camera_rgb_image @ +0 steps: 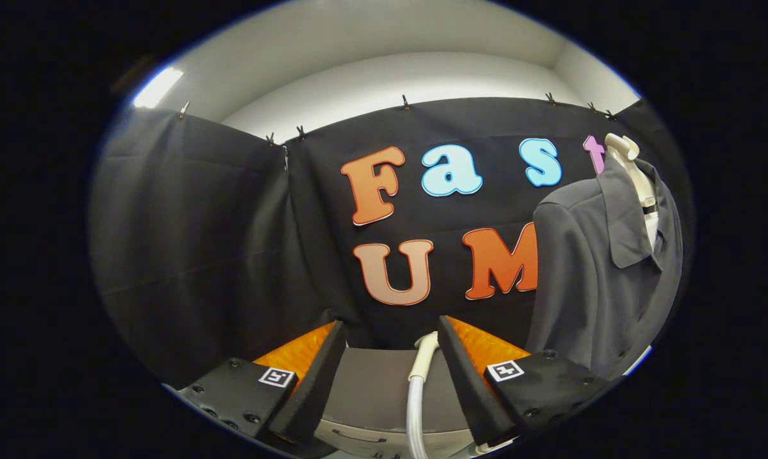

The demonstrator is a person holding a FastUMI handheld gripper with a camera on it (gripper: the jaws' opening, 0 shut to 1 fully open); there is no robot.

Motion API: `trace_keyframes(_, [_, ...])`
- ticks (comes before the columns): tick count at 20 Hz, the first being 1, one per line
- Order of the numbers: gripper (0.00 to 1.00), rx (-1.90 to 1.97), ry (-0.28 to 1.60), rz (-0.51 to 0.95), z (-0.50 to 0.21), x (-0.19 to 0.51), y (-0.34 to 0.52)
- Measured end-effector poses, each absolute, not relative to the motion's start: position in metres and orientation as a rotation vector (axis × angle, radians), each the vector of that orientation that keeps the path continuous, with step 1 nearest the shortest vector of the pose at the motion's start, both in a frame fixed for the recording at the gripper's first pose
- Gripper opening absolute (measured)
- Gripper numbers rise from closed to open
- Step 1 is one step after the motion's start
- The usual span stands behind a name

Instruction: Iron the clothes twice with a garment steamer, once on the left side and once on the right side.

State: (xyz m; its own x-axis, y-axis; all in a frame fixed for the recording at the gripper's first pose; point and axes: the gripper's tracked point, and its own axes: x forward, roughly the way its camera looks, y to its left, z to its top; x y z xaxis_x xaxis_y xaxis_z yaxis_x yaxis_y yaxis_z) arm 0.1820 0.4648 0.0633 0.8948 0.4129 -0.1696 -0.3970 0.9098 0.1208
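A grey collared shirt [588,287] hangs on a white hanger [627,153], beyond and to the right of my right finger. My gripper [391,323] is open, its fingers wide apart. Below, between the fingers, lies the flat grey top of the steamer unit [371,389]. A white steamer hose [414,408] rises from that unit, and its cream end piece [425,350] sits close against the inner side of the right finger. Only that finger is near it. Whether they touch I cannot tell. The steamer's head is hidden.
Black cloth walls close the booth ahead and to the left, pinned along the top with small clips [406,102]. An orange surface [486,347] shows behind both fingers. White wall and ceiling lie above the cloth.
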Motion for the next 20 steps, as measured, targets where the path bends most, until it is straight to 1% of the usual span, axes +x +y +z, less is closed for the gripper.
trace_keyframes(1, [0.94,0.069,0.222,0.411,0.051,0.197,0.476])
trace_keyframes(3, [0.93,0.034,0.355,0.389,0.005,0.223,0.489])
trace_keyframes(4, [0.94,0.016,0.411,0.376,-0.018,0.235,0.495])
trace_keyframes(7, [0.91,-0.052,0.543,0.314,-0.076,0.271,0.499])
trace_keyframes(8, [0.89,-0.064,0.57,0.293,-0.089,0.279,0.498])
trace_keyframes(13, [0.89,-0.15,0.718,0.215,-0.147,0.305,0.493])
trace_keyframes(17, [0.87,-0.253,0.778,0.18,-0.177,0.33,0.494])
trace_keyframes(19, [0.8,-0.278,0.841,0.165,-0.199,0.34,0.489])
trace_keyframes(20, [0.8,-0.279,0.881,0.158,-0.209,0.339,0.486])
